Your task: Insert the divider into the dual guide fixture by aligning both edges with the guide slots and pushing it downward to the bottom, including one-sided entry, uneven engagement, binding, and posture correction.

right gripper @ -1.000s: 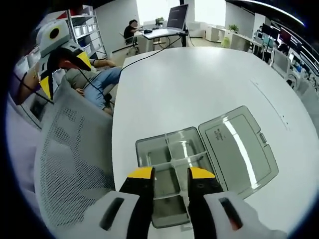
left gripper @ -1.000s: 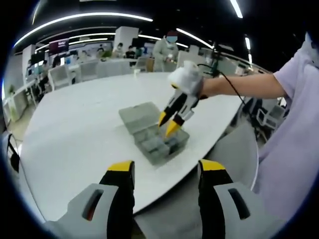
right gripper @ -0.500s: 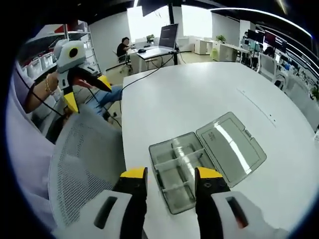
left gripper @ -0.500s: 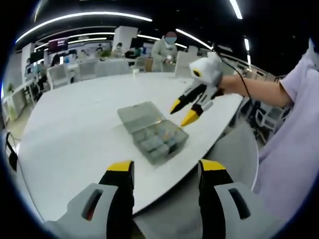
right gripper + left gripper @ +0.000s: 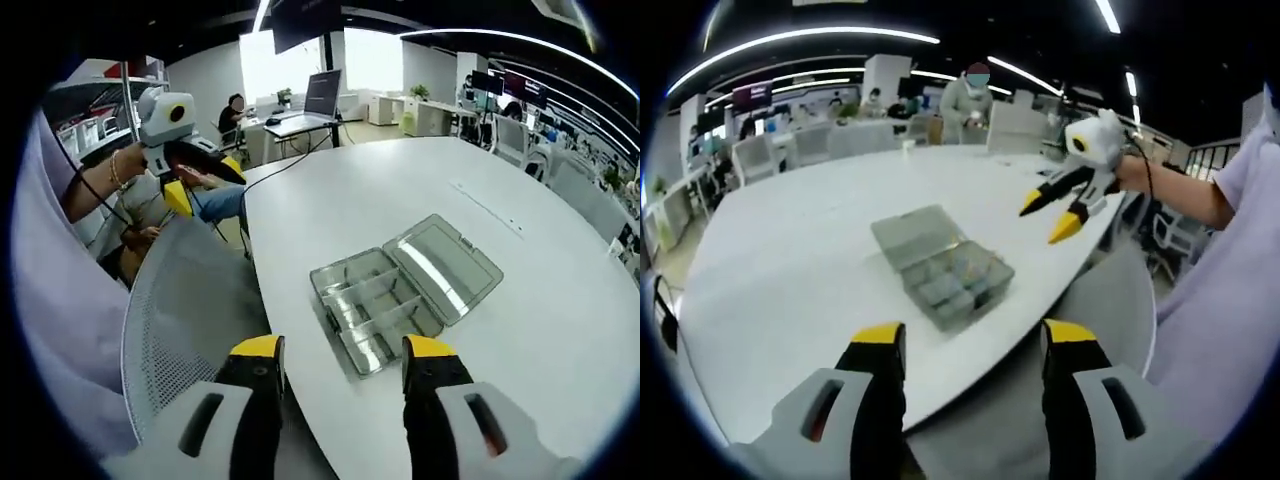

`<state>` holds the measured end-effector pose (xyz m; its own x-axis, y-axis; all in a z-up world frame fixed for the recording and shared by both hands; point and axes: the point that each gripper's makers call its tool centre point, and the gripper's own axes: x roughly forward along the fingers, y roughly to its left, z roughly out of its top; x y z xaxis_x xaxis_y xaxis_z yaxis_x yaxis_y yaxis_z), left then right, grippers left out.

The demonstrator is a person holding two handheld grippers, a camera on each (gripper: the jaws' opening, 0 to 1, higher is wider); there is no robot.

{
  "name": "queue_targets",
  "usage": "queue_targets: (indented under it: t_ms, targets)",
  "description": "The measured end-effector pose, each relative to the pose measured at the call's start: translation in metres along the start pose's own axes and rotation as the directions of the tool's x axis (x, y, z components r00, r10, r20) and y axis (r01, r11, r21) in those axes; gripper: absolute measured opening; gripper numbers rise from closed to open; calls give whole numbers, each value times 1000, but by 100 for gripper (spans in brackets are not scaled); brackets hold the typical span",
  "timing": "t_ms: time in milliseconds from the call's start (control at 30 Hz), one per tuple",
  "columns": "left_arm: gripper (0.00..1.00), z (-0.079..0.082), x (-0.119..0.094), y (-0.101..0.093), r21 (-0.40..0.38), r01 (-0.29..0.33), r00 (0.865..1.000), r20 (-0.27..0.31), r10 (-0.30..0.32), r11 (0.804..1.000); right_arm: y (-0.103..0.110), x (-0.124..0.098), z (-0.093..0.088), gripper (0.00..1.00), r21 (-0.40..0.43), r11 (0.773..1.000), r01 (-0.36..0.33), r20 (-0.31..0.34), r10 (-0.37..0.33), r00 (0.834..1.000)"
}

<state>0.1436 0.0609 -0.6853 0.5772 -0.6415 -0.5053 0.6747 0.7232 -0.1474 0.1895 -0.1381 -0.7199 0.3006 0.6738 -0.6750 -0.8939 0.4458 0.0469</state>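
Observation:
A grey translucent compartment box [image 5: 943,267] lies on the white table [image 5: 790,250], its lid folded open beside the tray. In the right gripper view the tray [image 5: 371,309] holds clear dividers [image 5: 385,316] standing between its compartments, with the lid [image 5: 445,262] to its right. My left gripper [image 5: 973,340] is open and empty, off the table's near edge. My right gripper [image 5: 342,352] is open and empty too, held well back from the box. From the left gripper view the right gripper [image 5: 1047,220] hangs in the air beyond the box's right side.
A grey mesh chair back [image 5: 180,330] stands between me and the table edge. The left gripper [image 5: 205,182] shows at upper left in the right gripper view, held in a hand. People sit at desks far behind, and one stands beyond the table [image 5: 975,100].
My right gripper has lifted off the tray, pulled back and away from the box, and its jaws have spread wider. The left gripper has hardly moved.

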Motion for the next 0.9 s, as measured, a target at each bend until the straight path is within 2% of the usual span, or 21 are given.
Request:
queue_targets:
  t_ms: [233,467,600,733,900]
  targets:
    - [56,0,0,-4,-3,-10,1000,-1,10,1000,-1,-23,-31,46,109,993,47,42,-52,998]
    - [61,-4,1,-2,-17,-27,1000,-14,27,999,-4,-50,-66,48,247,963,110,91,-136,987]
    - [62,-6,1,-3,-16,-32,999,-30,31,999,-1,-64,-73,51,313,942,122,135,-171,976]
    - [64,-5,0,-2,-31,-48,999,-19,48,998,-1,-74,-77,56,347,928,134,154,-197,968]
    - [64,-9,-3,0,-56,-73,997,-22,71,996,-4,-76,-71,59,371,918,139,203,-226,953]
